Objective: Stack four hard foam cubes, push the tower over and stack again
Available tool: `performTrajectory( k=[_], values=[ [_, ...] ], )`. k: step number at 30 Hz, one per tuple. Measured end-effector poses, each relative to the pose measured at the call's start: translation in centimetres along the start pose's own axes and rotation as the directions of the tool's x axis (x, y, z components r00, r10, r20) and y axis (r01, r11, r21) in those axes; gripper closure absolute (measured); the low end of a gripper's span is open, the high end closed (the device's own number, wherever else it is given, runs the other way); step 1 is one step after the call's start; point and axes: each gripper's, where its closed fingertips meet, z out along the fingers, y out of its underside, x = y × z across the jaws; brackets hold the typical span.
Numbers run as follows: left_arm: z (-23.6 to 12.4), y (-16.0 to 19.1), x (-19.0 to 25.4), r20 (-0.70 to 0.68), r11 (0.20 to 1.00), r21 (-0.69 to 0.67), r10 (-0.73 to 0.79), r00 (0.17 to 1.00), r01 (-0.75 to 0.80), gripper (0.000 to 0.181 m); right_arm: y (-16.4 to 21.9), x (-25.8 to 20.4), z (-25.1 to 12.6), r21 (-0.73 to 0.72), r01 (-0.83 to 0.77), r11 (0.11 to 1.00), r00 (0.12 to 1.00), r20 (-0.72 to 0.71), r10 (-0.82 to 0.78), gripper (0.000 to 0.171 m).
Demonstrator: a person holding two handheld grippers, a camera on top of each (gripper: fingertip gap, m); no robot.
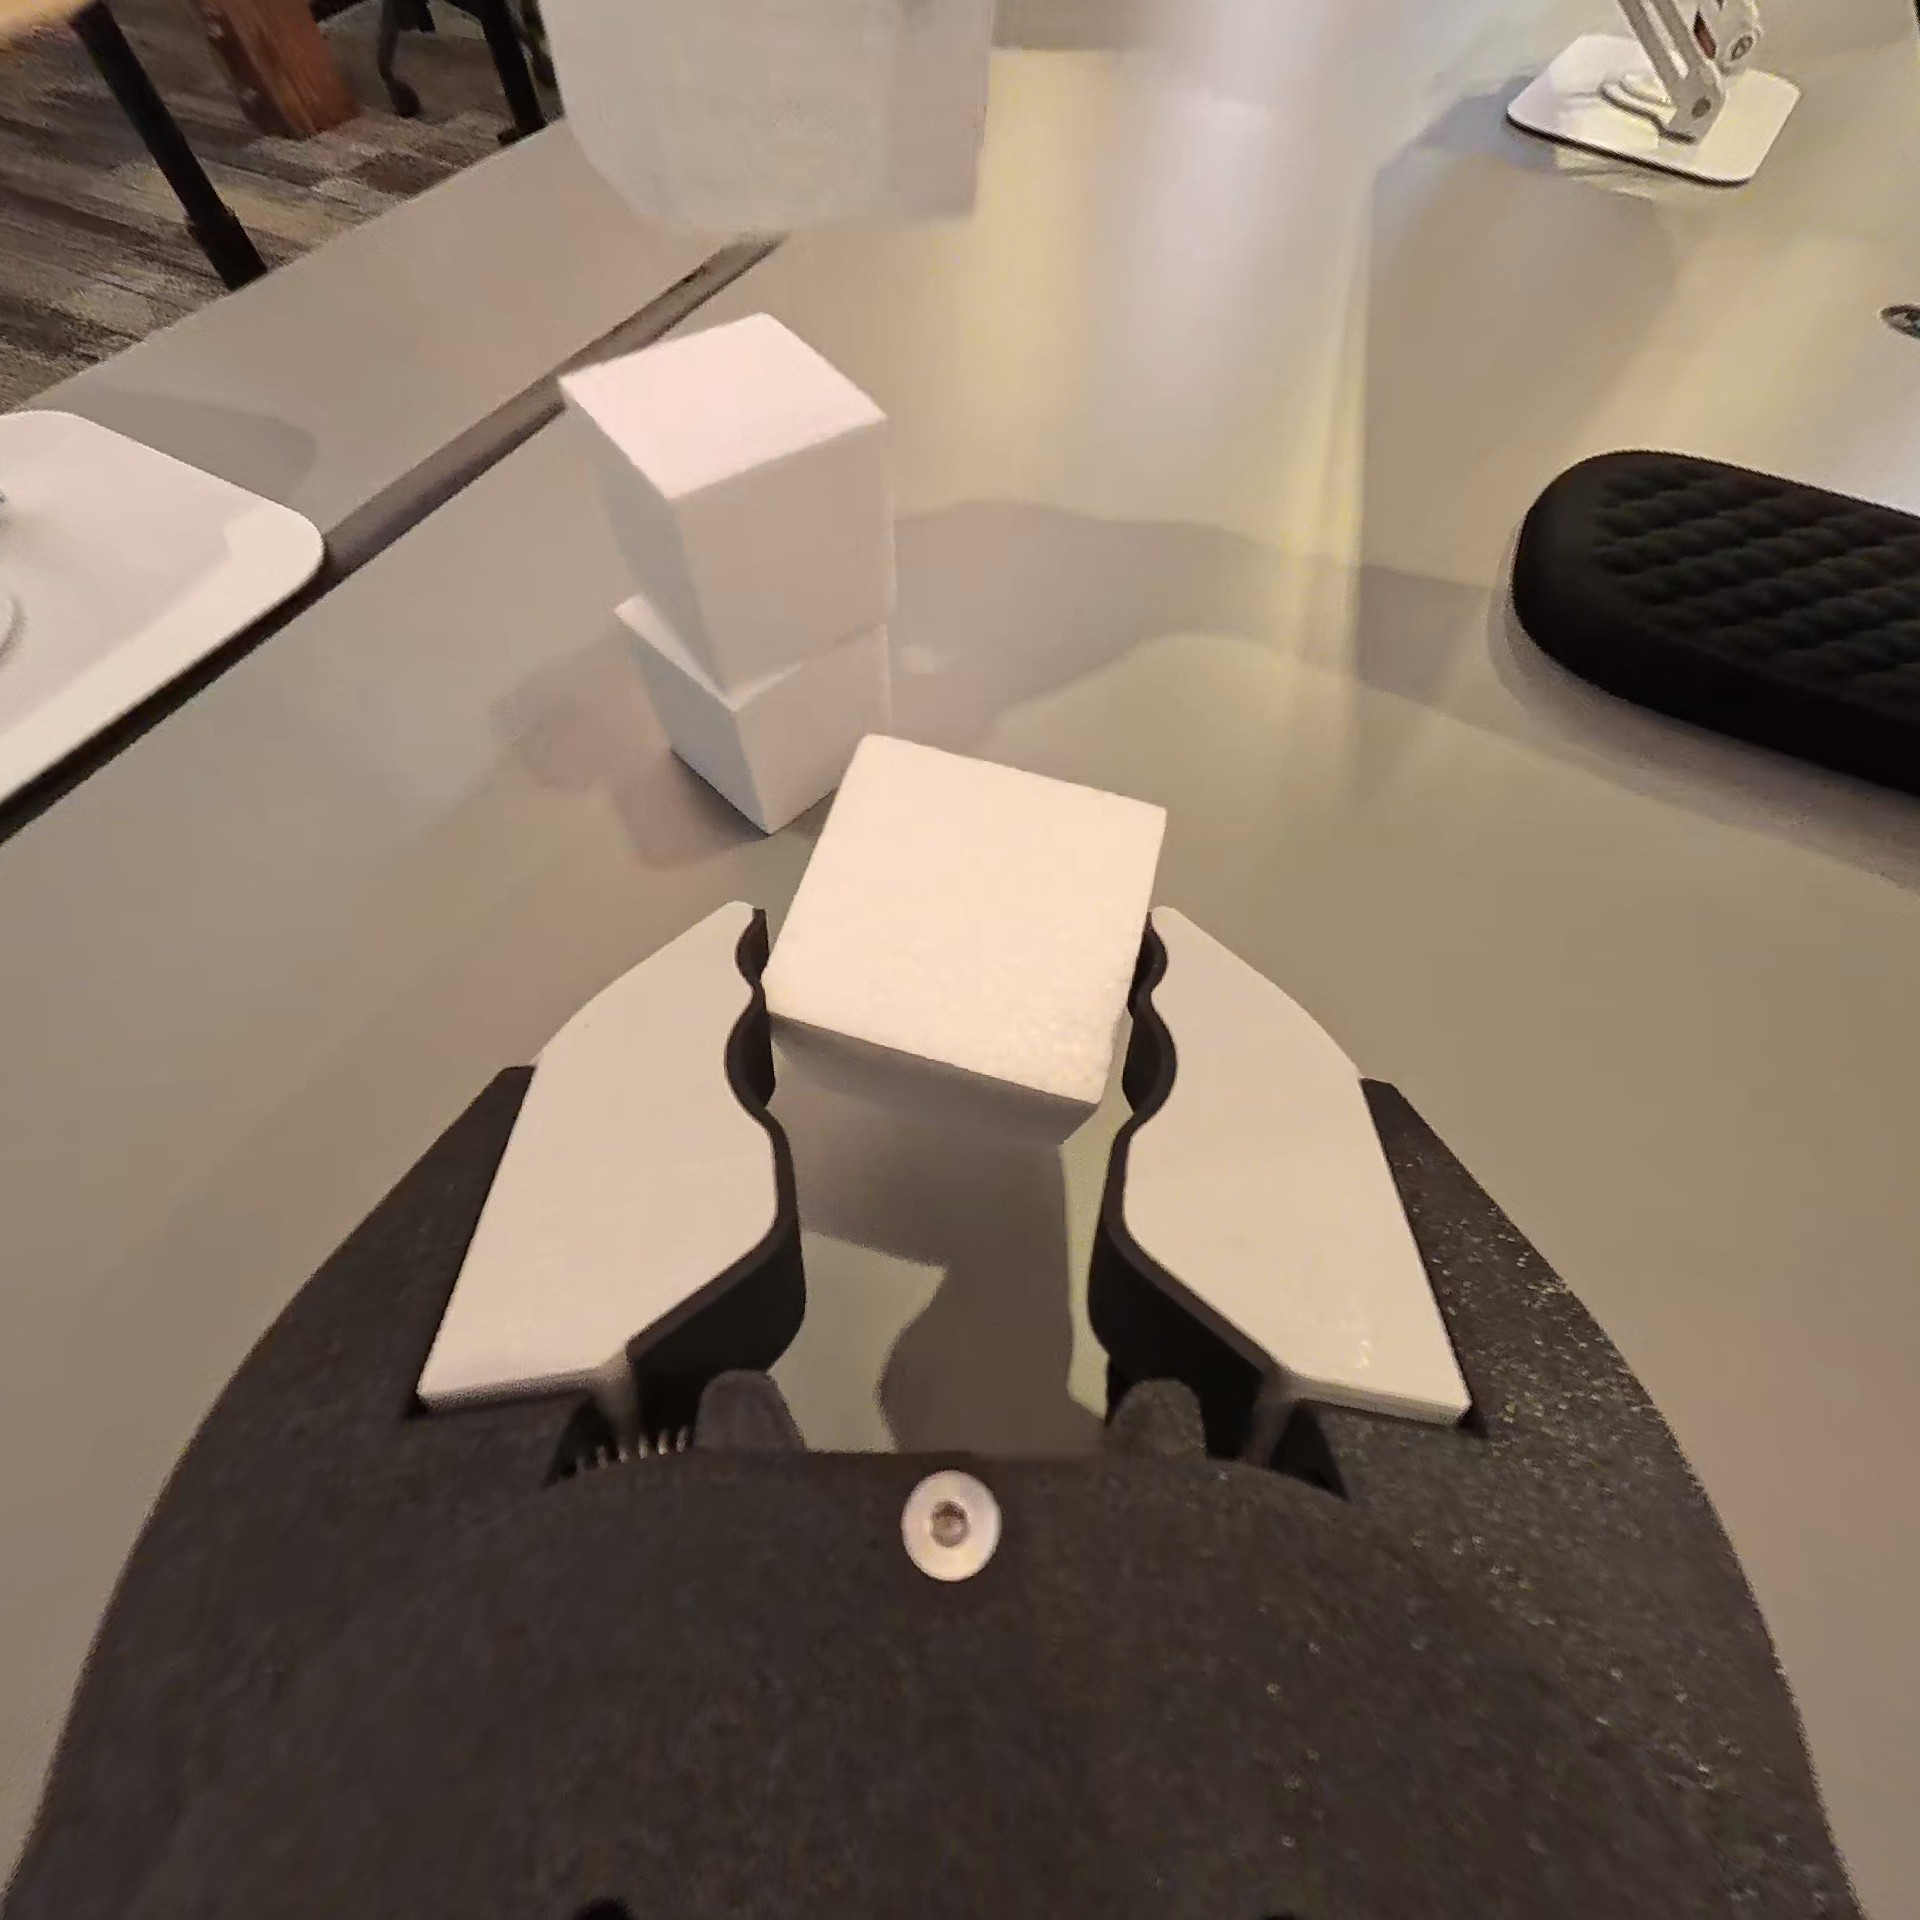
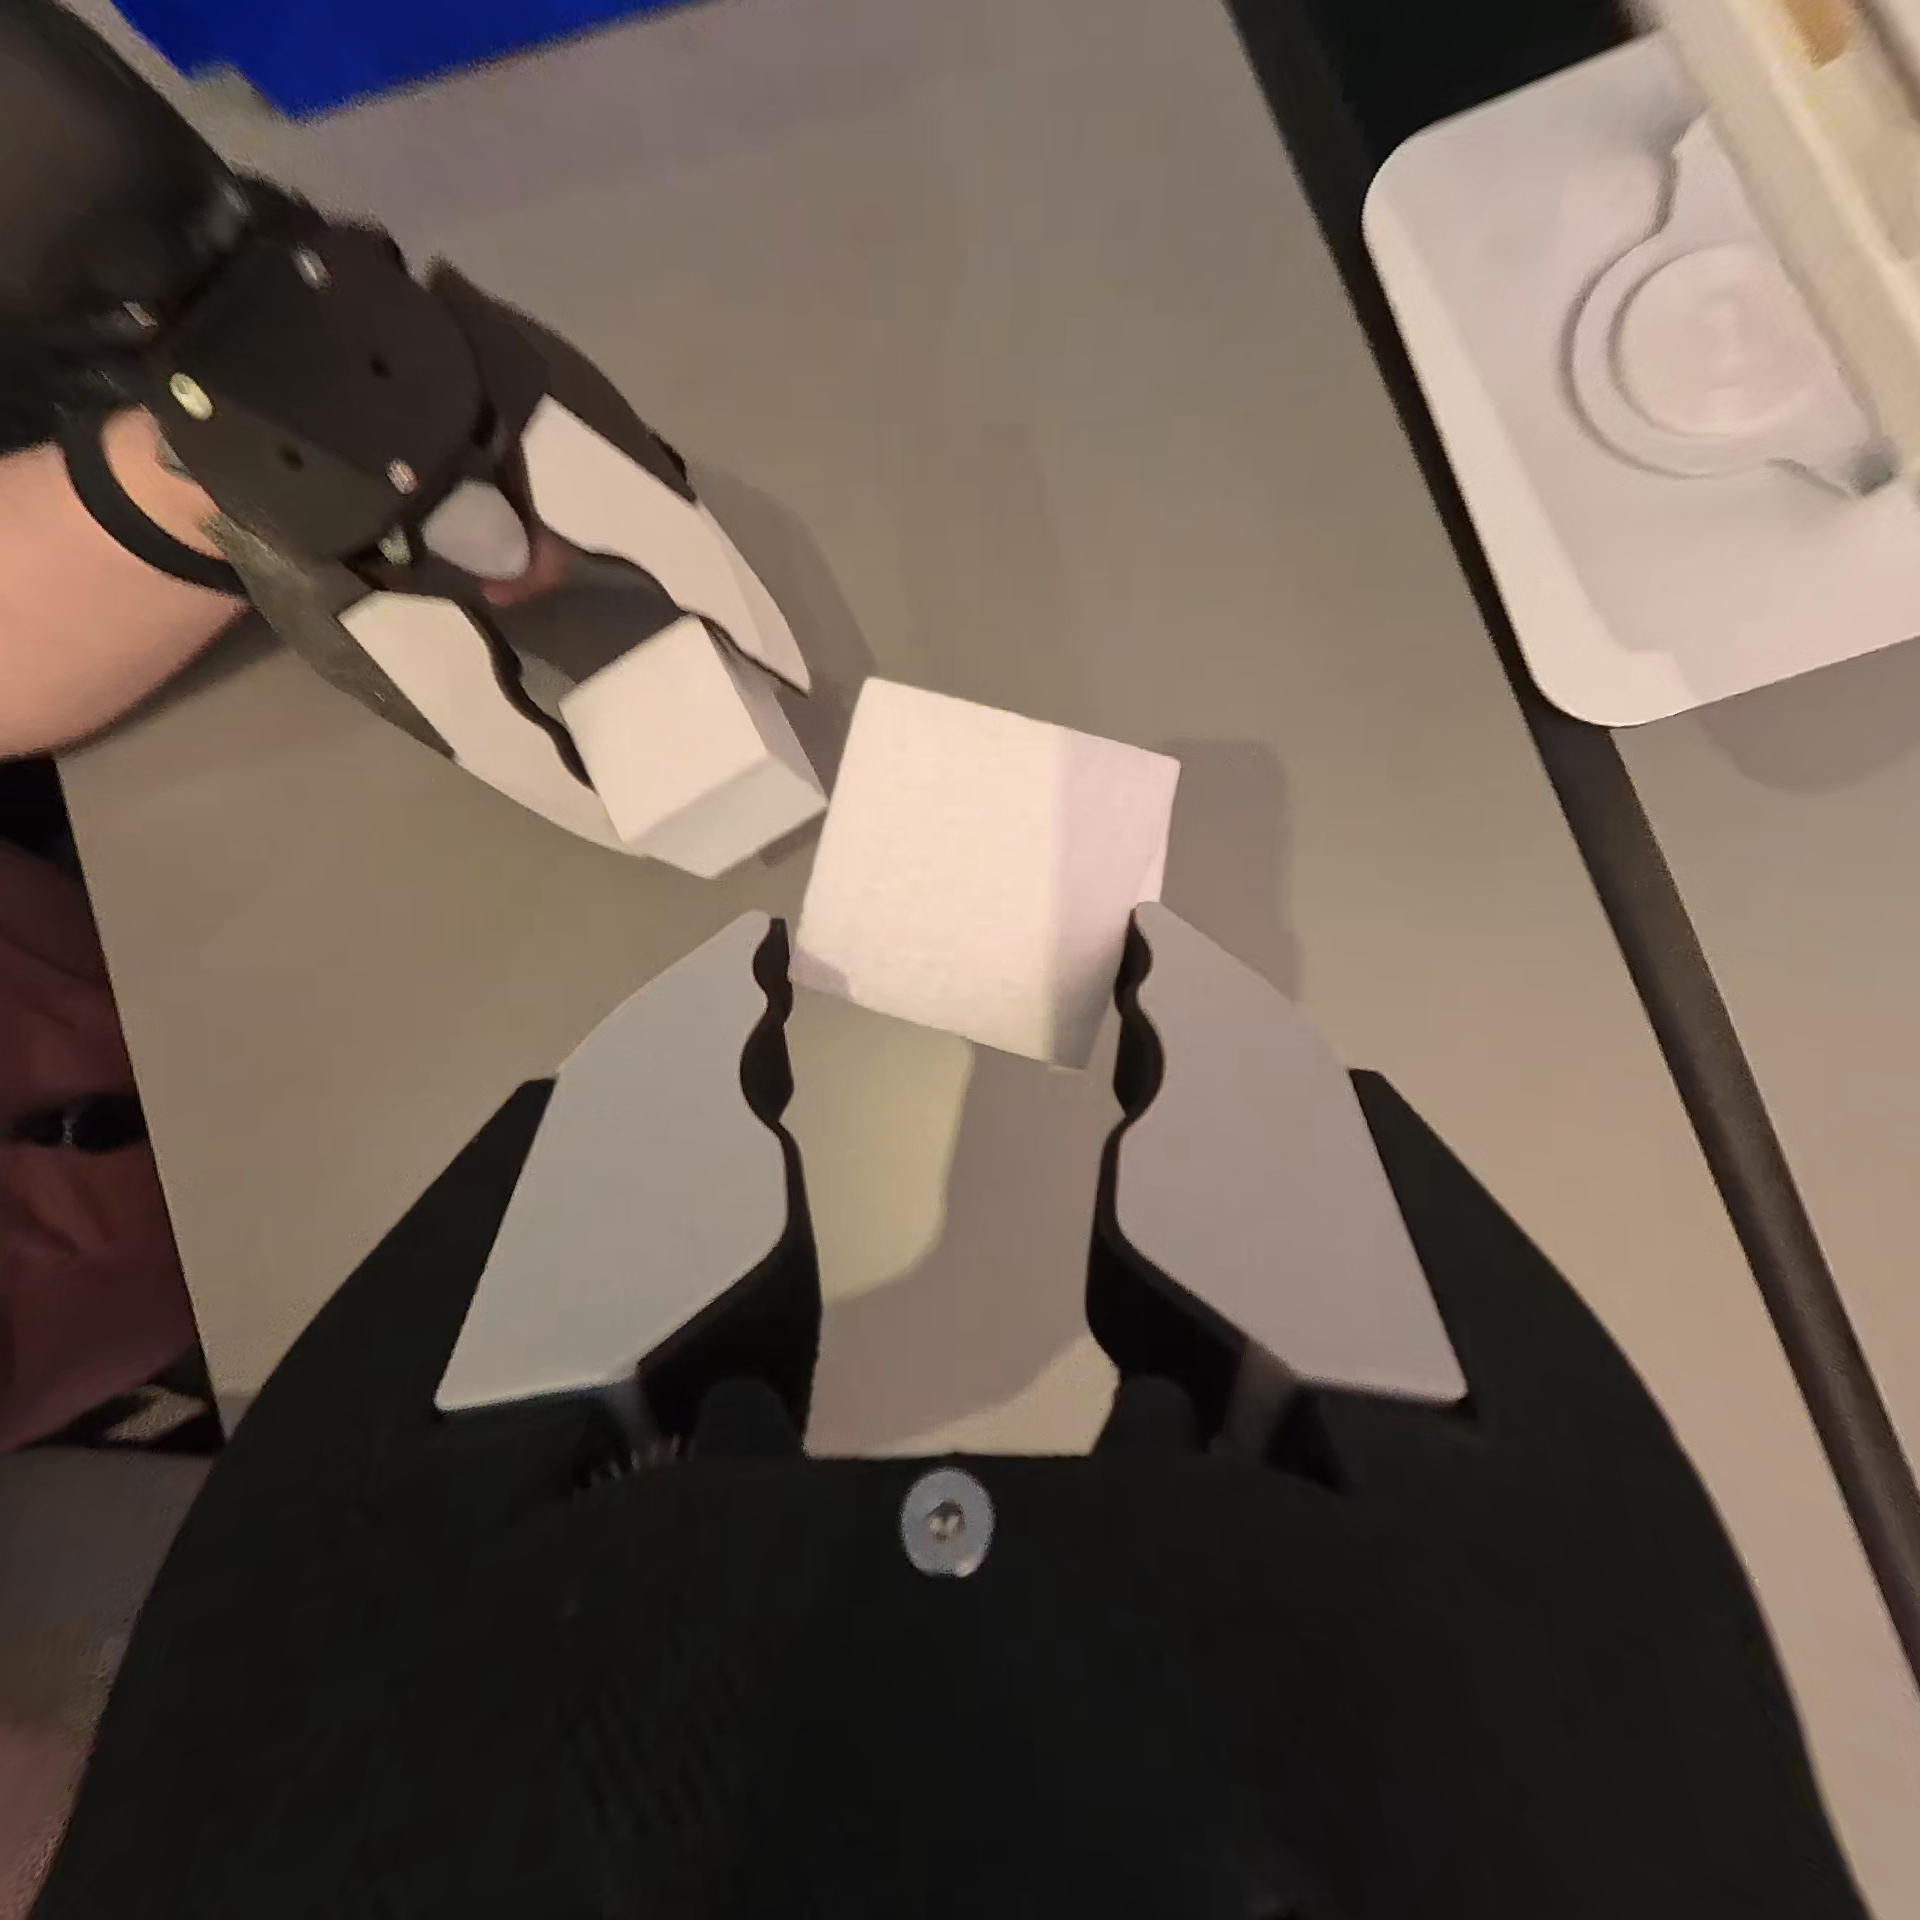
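A: We note the grey tabletop (image 1: 1351,935) first. On it stands a two-cube stack (image 1: 753,582), the upper cube twisted on the lower one, well in from the near edge.

B: So we judge the tower half built; whether this is the first build or the rebuild we cannot tell. Two cubes remain, and both are in hand.

A: Agreed. Left gripper (image 1: 951,971) is clamped on a foam cube (image 1: 951,925), just in front of the stack. Right gripper (image 2: 956,961) pinches another cube (image 2: 982,862), carried high above the stack.

B: Surroundings: a white stand base (image 2: 1507,416) past the seam at the tabletop's far-left edge, a second base (image 1: 1652,114) at the far-right corner, a black wrist rest (image 1: 1725,592) toward the right edge.

A: None blocks us. Our one worry is two loaded grippers crowding one stack
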Motion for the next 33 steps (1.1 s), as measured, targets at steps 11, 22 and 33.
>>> performTrajectory(
  k=[11,22,33],
  values=[
    [0.2,0.0,0.0,0.004,1.000,-0.016,0.015,1.000,-0.015,0.115,1.2,1.3,3.0,-0.136,0.032,0.990,0.999,0.021,-0.030,0.110],
    [0.2,-0.2,0.1,-0.013,1.000,-0.010,0.000,1.000,0.000,0.115,1.0,2.1,3.4,-0.014,0.004,1.000,0.998,0.067,-0.003,0.109],
    [1.0,0.8,0.5,-0.016,0.998,-0.065,0.022,1.000,-0.023,0.115,1.1,1.9,3.3,0.046,0.009,0.999,0.994,0.105,-0.013,0.109]
  ],
)
